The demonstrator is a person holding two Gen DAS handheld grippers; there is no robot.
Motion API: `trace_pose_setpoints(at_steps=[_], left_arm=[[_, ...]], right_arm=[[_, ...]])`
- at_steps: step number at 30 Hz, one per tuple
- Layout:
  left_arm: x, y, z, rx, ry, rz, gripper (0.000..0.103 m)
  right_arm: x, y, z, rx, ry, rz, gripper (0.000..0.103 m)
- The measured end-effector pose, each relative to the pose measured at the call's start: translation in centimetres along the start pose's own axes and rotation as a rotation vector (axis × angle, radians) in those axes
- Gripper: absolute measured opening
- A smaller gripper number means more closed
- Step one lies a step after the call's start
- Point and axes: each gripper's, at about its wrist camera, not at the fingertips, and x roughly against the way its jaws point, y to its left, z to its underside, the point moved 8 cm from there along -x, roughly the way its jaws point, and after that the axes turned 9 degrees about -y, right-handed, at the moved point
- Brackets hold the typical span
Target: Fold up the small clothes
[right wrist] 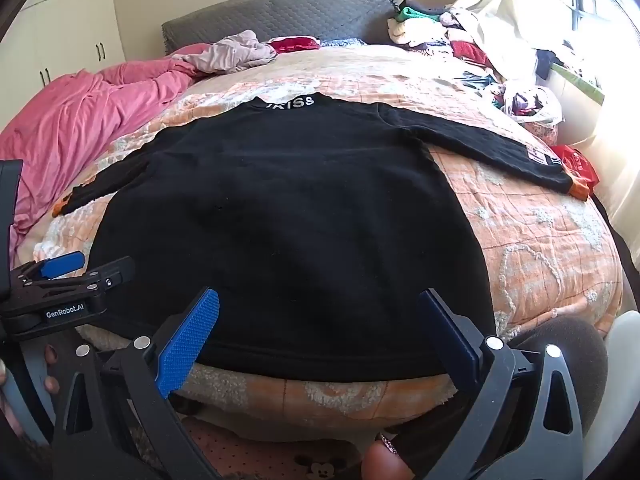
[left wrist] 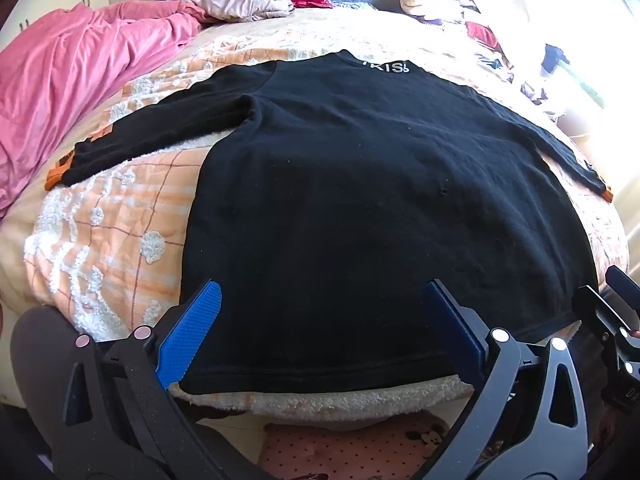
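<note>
A black long-sleeved top (left wrist: 360,184) lies flat on the bed, collar away from me with white letters, both sleeves spread out with orange cuffs. It also shows in the right wrist view (right wrist: 288,208). My left gripper (left wrist: 324,320) is open and empty, its blue fingers straddling the hem at the left part. My right gripper (right wrist: 320,324) is open and empty over the hem toward the right. The left gripper also shows at the left edge of the right wrist view (right wrist: 68,276). The right gripper's body shows at the right edge of the left wrist view (left wrist: 612,312).
The orange and white textured bedspread (right wrist: 540,240) covers the bed. A pink duvet (left wrist: 60,80) lies crumpled at the left. Piles of clothes (right wrist: 460,36) sit at the far right by the window. A grey headboard (right wrist: 280,16) stands behind. A red packet (right wrist: 576,164) lies near the right cuff.
</note>
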Motion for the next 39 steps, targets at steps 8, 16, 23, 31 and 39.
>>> trace_pose_setpoints(at_steps=[8, 16, 23, 31, 39], left_arm=[[0.1, -0.7, -0.9, -0.005, 0.0, -0.007, 0.095], [0.5, -0.7, -0.6, -0.012, -0.023, 0.006, 0.095], [0.7, -0.6, -0.6, -0.01, -0.022, 0.009, 0.095], [0.7, -0.5, -0.6, -0.011, -0.023, 0.008, 0.095], [0.7, -0.5, -0.7, -0.01, -0.023, 0.007, 0.095]], right_arm=[[0.0, -0.2, 0.0, -0.01, -0.004, -0.007, 0.099], [0.3, 0.1, -0.5, -0.002, -0.009, -0.002, 0.099], [0.8, 0.3, -0.4, 0.005, -0.015, 0.005, 0.099], [0.8, 0.1, -0.4, 0.007, -0.016, 0.008, 0.099], [0.8, 0.1, -0.3, 0.008, -0.015, 0.007, 0.099]])
